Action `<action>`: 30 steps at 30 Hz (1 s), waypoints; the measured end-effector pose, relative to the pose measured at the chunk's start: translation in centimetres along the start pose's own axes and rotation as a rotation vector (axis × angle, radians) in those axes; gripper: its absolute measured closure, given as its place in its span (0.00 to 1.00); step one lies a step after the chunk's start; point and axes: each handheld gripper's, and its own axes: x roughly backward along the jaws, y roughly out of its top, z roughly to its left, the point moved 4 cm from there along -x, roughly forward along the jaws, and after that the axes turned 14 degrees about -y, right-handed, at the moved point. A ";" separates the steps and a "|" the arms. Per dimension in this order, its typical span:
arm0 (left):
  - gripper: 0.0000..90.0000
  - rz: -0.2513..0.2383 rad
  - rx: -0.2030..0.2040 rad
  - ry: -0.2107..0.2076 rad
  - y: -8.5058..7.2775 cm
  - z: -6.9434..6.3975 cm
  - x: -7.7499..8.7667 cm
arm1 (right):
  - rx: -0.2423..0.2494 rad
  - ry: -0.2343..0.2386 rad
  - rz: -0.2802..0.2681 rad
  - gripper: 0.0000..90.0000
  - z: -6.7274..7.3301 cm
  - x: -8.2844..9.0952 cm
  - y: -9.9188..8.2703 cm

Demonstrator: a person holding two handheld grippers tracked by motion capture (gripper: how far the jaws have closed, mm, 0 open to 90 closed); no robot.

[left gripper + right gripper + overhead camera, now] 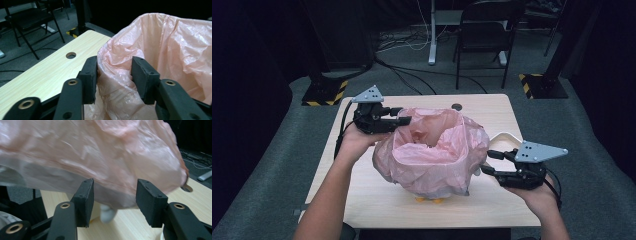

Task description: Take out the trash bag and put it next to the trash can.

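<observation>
- Nearest the camera in the high view, the person's two forearms are coming in from the bottom edge, each hand carrying a gripper toward a pink plastic bag (432, 150).
- The pink plastic bag is sitting on the middle of the light wooden table (362, 200), its mouth gaping upward and its film draped over the sides of something beneath it.
- The left gripper (401, 116) is reaching the bag's rim at the far left side; in the left gripper view its jaws are standing part open, straddling the rolled rim (113, 62), with one pad just touching the film and the other clear of it, so nothing is being pinched.
- The right gripper (490, 162) is hovering just beside the bag's right flank, jaws apart and gripping nothing; in the right gripper view the film (105, 157) is hanging beyond the pads.
- A white tray (507, 137) is lying at the table's right edge, behind the right gripper.
- A black folding chair (487, 35) is standing on the grey floor beyond the table.
</observation>
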 end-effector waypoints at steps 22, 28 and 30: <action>0.77 0.001 -0.094 0.078 1.1 -0.5 0.3 | 0.022 0.096 -0.058 0.45 3.0 -0.8 2.0; 0.79 -0.005 -0.101 0.085 1.2 -0.8 0.5 | 0.035 0.112 -0.049 0.46 3.5 -1.3 2.3; 0.81 -0.004 -0.100 0.087 1.2 -0.8 0.6 | 0.038 0.112 -0.045 0.50 3.6 -1.5 2.4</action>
